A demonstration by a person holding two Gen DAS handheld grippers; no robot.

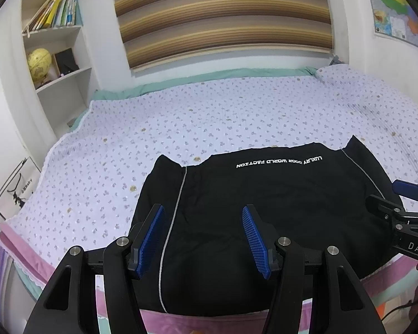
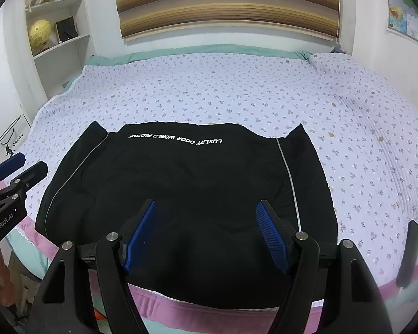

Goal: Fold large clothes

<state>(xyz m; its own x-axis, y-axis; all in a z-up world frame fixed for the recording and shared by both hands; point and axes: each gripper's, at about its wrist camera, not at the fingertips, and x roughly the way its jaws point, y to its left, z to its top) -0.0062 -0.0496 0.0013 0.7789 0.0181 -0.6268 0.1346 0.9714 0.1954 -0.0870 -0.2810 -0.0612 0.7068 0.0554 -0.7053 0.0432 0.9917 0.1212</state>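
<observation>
Garment [image 2: 186,183] txt: "LUXLRY DOOR WORLD FACTION"

Bed [image 2: 348,117] w/ floral quilt, black garment [image 2: 181,181] flat at near edge

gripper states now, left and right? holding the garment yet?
Left gripper: open, holding nothing, above the black garment.
Right gripper: open, holding nothing, above it too.
</observation>
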